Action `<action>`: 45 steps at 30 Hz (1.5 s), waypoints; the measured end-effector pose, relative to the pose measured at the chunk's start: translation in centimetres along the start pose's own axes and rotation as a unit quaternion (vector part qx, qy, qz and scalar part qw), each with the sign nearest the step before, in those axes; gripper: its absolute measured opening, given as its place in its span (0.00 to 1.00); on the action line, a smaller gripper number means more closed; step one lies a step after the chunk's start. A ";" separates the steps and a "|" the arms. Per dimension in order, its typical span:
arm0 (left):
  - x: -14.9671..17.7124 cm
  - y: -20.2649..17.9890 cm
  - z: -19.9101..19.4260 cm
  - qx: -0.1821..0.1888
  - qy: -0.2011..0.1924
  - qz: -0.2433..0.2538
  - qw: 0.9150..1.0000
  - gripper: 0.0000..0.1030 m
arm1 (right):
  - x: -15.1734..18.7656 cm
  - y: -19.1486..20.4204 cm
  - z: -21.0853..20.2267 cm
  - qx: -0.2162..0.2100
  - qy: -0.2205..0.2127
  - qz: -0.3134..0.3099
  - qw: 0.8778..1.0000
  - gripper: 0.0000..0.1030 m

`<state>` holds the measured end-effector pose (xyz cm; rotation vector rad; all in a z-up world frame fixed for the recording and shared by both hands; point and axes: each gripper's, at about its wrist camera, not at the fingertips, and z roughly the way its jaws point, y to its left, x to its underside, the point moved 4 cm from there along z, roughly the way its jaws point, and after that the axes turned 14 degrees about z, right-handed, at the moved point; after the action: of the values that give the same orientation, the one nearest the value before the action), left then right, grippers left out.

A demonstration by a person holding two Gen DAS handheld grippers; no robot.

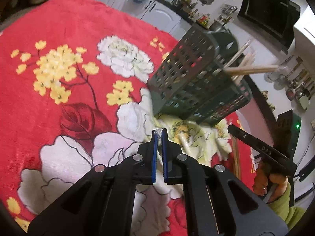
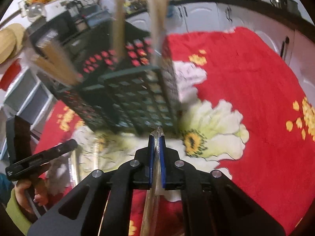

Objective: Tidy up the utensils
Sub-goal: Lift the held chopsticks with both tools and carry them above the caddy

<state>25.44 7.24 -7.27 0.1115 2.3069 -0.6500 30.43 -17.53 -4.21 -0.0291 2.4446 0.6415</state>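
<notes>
The blue-padded fingers (image 1: 155, 153) of the left gripper (image 1: 159, 135) are closed on a scrap of clear plastic wrapping (image 1: 159, 132), and those of the right gripper (image 2: 156, 139) pinch a clear-wrapped pair of chopsticks (image 2: 152, 202) whose length runs back beneath the tool. Just beyond both sets of fingertips a dark green perforated utensil holder (image 1: 189, 78) stands on the red floral blanket (image 1: 69, 29), with several wooden chopsticks (image 1: 254, 69) poking out of its top. Another wrapped pale stick (image 1: 185, 143) lies on the blanket between the left gripper and the holder, and each view shows a green-sleeved hand (image 1: 275, 182) holding the other tool at its edge.
</notes>
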 end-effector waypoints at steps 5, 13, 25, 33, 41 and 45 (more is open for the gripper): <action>-1.4 -2.0 -2.8 0.007 -0.032 0.024 0.999 0.02 | -0.6 2.9 -2.8 -0.029 -0.032 -0.036 0.998 0.05; -4.0 -5.6 -5.4 0.005 -0.068 0.080 0.994 0.02 | -1.5 6.3 -6.1 -0.056 -0.085 -0.078 0.992 0.05; -6.6 -10.0 -7.0 0.025 -0.095 0.141 0.985 0.01 | -2.6 7.4 -9.9 -0.073 -0.132 -0.080 0.985 0.05; -7.5 -12.3 -7.1 0.044 -0.100 0.169 0.979 0.01 | -3.6 7.5 -12.0 -0.070 -0.168 -0.077 0.980 0.05; -8.9 -15.0 -7.4 0.056 -0.113 0.199 0.972 0.01 | -4.1 7.5 -13.4 -0.067 -0.189 -0.075 0.977 0.05; -10.0 -16.2 -7.7 0.061 -0.123 0.212 0.968 0.01 | -4.9 7.3 -14.2 -0.066 -0.204 -0.071 0.974 0.05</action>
<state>23.73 -2.04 10.97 0.5357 1.9205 -0.5469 25.34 -18.16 11.69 -0.1123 1.9833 0.6722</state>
